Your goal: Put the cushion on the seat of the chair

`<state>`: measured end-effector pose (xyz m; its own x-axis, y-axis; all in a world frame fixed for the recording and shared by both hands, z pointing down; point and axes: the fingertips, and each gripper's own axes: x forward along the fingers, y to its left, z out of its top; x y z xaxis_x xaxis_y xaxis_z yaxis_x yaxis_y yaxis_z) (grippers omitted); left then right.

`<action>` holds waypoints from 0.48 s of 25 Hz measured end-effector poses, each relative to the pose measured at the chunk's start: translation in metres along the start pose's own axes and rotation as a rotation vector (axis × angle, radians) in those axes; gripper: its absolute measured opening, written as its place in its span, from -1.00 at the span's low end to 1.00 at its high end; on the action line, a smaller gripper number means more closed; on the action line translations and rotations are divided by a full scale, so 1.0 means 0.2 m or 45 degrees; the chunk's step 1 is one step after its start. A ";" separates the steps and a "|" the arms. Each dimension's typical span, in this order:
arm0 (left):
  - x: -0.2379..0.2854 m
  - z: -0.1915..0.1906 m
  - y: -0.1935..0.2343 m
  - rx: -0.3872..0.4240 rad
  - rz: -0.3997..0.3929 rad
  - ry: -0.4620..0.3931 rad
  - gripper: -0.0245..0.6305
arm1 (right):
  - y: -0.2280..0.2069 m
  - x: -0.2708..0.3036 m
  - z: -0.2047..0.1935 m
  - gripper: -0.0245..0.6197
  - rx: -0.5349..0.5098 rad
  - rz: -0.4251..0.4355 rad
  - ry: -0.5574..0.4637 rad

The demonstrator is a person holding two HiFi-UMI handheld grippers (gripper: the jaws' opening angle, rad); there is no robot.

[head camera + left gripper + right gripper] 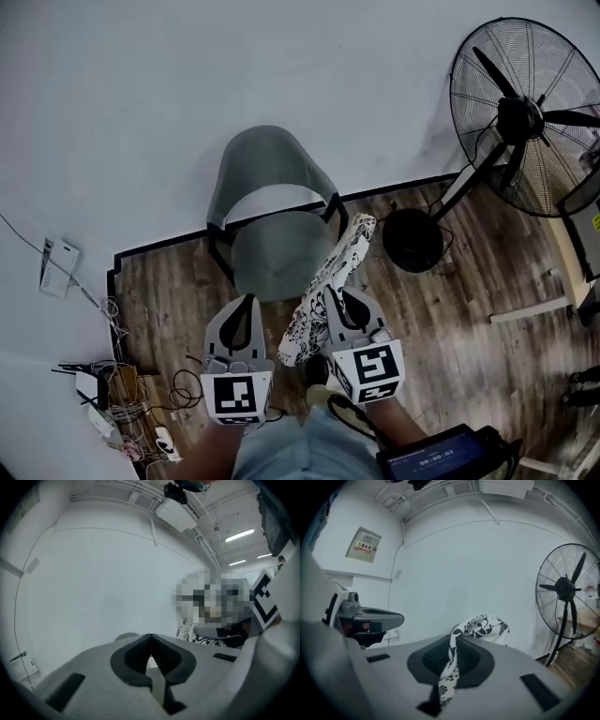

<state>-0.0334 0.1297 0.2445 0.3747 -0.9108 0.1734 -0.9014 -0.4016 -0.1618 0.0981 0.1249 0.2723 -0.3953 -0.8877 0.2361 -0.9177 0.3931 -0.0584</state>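
A grey chair [272,251] with a curved back stands against the white wall, its seat bare. The cushion [328,281], white with a black flower print, hangs edge-on just right of the seat's front. My right gripper [342,298] is shut on its near edge; in the right gripper view the fabric [480,625] runs between the pads and rises beyond the right gripper [453,639]. My left gripper [246,305] hovers in front of the seat, left of the cushion. In the left gripper view the left gripper [150,637] has its tips together with nothing held.
A large black pedestal fan [525,112] stands at the right, its round base [412,239] close to the chair's right side. Cables and small devices [112,394] lie on the floor at the left. A pale strip [530,309] lies on the wooden floor at the right.
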 end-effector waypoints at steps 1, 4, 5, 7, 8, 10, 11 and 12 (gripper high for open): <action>0.04 0.03 0.00 0.001 0.011 -0.008 -0.90 | -0.03 0.04 0.03 -0.88 -0.009 0.010 -0.007; 0.12 0.09 0.03 0.004 0.045 -0.035 -0.90 | -0.10 0.13 0.12 -0.88 -0.038 0.037 -0.032; 0.14 0.11 0.05 -0.001 0.059 -0.042 -0.90 | -0.10 0.16 0.15 -0.88 -0.052 0.046 -0.041; 0.18 0.14 0.09 -0.016 0.086 -0.057 -0.90 | -0.12 0.22 0.20 -0.88 -0.078 0.061 -0.057; 0.20 0.15 0.11 -0.028 0.099 -0.060 -0.90 | -0.12 0.25 0.23 -0.88 -0.089 0.069 -0.062; 0.23 0.15 0.15 -0.044 0.123 -0.058 -0.90 | -0.13 0.30 0.25 -0.88 -0.102 0.084 -0.057; 0.24 0.14 0.18 -0.050 0.134 -0.053 -0.90 | -0.13 0.34 0.25 -0.88 -0.109 0.090 -0.048; 0.26 0.12 0.22 -0.064 0.143 -0.046 -0.90 | -0.12 0.38 0.25 -0.88 -0.115 0.097 -0.037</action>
<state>-0.0474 0.0625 0.2229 0.2775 -0.9530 0.1220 -0.9475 -0.2925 -0.1295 0.0887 0.0366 0.2430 -0.4657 -0.8606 0.2061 -0.8782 0.4782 0.0125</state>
